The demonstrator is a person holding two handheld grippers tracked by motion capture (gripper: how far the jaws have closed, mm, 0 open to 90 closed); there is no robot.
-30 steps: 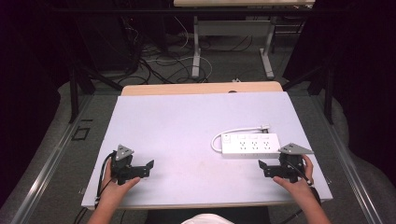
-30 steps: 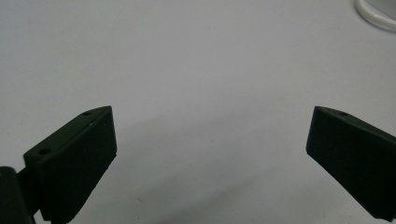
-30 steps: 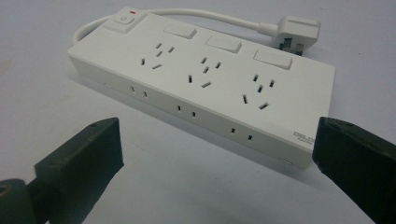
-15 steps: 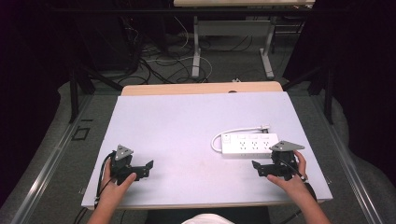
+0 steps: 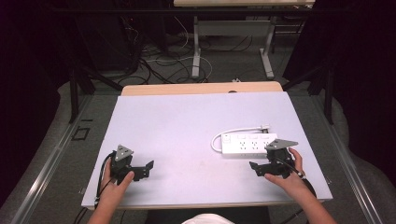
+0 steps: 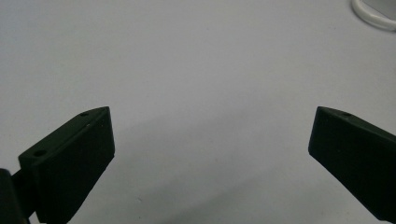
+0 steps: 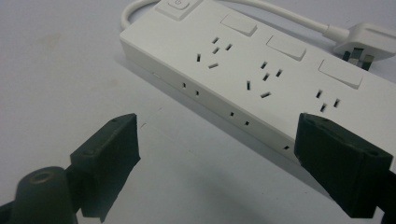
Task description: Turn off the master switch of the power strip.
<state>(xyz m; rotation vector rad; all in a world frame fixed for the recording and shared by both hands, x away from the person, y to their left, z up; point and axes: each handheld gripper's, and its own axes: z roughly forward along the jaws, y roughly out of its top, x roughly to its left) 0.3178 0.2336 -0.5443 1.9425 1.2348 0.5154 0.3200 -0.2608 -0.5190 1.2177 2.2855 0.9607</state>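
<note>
The right gripper sits just beside the white power strip on the right half of the table, jaws spread with nothing between them — in the right gripper view the strip's long side runs just ahead of the pads, 1 jaw overlapping its near edge, no contact that I can make out. The step in hand looks like a reach for the strip, and to do it well the jaws should straddle the narrow body squarely across its width, clear of the coiled cord and the plug at the far end, then close on the flat sides. The left gripper rests low on the left, jaws wide over bare tabletop. Against the frame 1 second back, the right gripper has slid in toward the strip — its jaws have just been closing a little, nothing between them — while the left hand sits where it was.
</note>
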